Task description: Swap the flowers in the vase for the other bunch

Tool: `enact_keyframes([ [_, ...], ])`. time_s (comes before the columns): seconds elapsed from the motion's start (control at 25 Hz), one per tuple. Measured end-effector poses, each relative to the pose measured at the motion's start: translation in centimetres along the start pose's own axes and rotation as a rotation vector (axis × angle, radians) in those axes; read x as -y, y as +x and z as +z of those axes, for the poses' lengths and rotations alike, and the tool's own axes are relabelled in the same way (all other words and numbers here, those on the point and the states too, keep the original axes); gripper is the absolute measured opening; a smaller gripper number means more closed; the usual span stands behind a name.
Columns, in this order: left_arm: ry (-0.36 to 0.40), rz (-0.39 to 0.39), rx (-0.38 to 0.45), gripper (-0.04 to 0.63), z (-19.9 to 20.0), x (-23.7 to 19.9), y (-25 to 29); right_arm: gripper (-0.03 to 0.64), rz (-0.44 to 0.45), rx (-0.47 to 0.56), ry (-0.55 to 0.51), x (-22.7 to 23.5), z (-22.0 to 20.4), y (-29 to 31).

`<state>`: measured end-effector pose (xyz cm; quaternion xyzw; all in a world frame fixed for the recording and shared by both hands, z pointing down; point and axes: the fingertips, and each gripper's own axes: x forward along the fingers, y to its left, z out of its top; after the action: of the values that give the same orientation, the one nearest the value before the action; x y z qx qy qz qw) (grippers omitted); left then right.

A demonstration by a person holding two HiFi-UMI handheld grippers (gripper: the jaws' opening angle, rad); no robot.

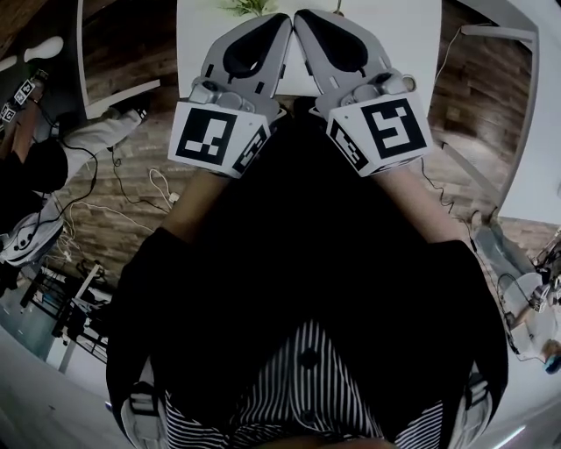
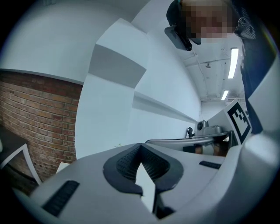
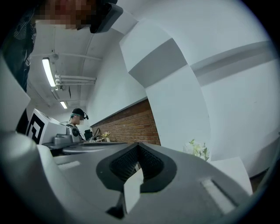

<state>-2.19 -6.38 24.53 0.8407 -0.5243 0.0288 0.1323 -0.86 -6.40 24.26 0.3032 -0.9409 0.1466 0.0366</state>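
Head view — left gripper [image 1: 282, 19] and right gripper [image 1: 301, 16] both closed, empty; flowers [image 3: 197, 150] look light, fragile — I would pinch gently, low on the stems.

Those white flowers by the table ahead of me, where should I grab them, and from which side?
Probably the stems, below the white flowers, not the soft blooms. They stand upright at the white table, so come level from the near side. The stems are hidden behind the right gripper, so the exact spot can't be picked. Its jaws are shut; open them first.
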Motion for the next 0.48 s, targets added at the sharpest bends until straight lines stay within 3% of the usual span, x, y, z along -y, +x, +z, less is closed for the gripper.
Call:
enact_keyframes([
  [0.24, 0.000, -0.016, -0.006, 0.003, 0.7, -1.4, 0.5, -0.001, -0.028, 0.003, 0.007, 0.3, 0.6, 1.6],
  [0.48, 0.016, -0.085, -0.006, 0.003, 1.4, -1.4, 1.0, 0.000, -0.082, 0.007, -0.015, 0.6, 1.4, 1.8],
])
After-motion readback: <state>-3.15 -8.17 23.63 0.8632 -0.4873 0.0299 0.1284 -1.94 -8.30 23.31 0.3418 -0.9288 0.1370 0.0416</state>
